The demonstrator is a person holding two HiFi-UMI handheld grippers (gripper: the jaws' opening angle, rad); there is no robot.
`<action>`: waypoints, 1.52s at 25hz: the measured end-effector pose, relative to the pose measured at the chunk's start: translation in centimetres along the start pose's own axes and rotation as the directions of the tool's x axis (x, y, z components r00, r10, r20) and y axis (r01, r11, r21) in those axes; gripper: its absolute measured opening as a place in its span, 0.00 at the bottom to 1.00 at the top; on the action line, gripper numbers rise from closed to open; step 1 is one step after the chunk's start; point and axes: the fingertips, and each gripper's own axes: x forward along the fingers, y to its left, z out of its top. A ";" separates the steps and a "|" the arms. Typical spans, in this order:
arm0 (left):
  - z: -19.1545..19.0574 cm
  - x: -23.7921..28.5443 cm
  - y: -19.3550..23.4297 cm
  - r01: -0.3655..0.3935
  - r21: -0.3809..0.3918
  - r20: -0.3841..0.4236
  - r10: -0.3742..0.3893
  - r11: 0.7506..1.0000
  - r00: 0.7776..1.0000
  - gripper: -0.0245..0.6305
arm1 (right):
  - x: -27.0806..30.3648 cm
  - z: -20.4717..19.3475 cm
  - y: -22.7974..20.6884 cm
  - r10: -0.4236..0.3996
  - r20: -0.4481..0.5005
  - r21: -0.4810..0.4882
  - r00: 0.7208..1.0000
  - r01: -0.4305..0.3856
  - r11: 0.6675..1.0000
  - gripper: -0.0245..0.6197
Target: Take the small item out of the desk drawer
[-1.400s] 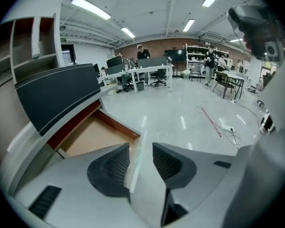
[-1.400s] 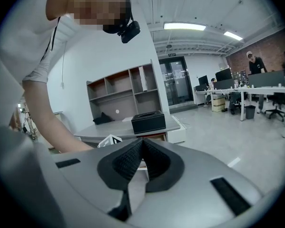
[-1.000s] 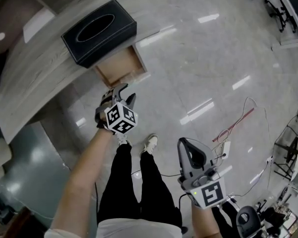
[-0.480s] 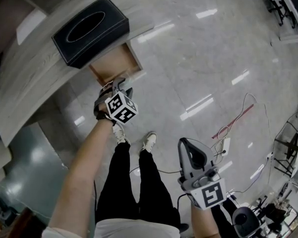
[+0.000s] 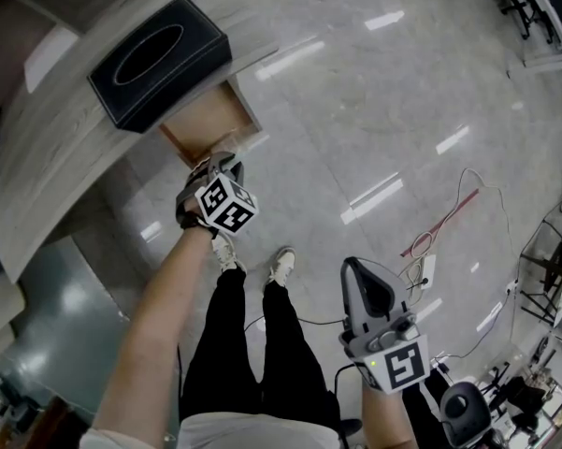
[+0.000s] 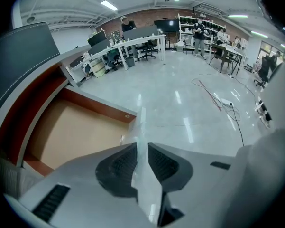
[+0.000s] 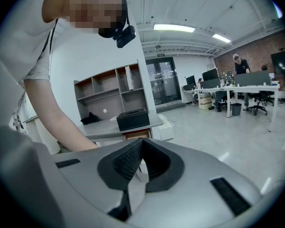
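Observation:
The desk drawer (image 5: 206,120) stands pulled out under the pale desk top (image 5: 56,129); its tan bottom (image 6: 71,137) looks bare. My left gripper (image 5: 223,165) is at the drawer's front edge. Its jaws are closing, and a small, thin, clear packet (image 6: 143,179) stands between the dark pads (image 6: 116,165), touching both; it juts out past the left gripper's tips (image 6: 141,148). My right gripper (image 5: 357,269) hangs low at the right over the floor, away from the desk. In its own view the right gripper (image 7: 141,144) is shut with nothing in it.
A black tissue box (image 5: 159,59) sits on the desk just above the drawer. The person's legs and white shoes (image 5: 282,267) are under my left arm. Red and white cables (image 5: 439,232) lie on the glossy floor at the right. Office desks and chairs (image 6: 133,46) stand far off.
My left gripper has moved up to the drawer's front edge and its jaws have narrowed. The right gripper has barely moved.

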 end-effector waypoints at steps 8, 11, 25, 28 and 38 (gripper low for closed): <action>0.2 -0.7 0.4 -0.016 -0.007 0.007 0.016 1.000 1.000 0.09 | -0.2 0.3 0.9 0.020 0.011 0.030 1.000 -0.021 0.999 0.07; 0.1 -0.9 0.5 -0.027 -0.007 0.009 0.027 1.000 1.000 0.08 | -0.6 -0.2 0.6 -0.005 -0.003 0.004 1.000 0.005 1.000 0.07; 0.8 -5.4 1.4 -0.075 -0.027 0.055 0.077 0.997 0.996 0.06 | -2.8 1.0 3.1 0.018 0.028 -0.028 0.999 -0.018 0.999 0.07; 1.0 -7.5 1.7 -0.078 -0.038 0.071 0.080 0.996 0.994 0.06 | -3.0 2.5 4.2 0.040 0.058 -0.034 0.998 -0.038 0.999 0.07; 3.1 -16.2 2.5 -0.080 -0.117 0.178 0.100 0.990 0.979 0.06 | -3.4 8.4 7.1 0.111 0.117 -0.072 0.987 -0.103 0.992 0.07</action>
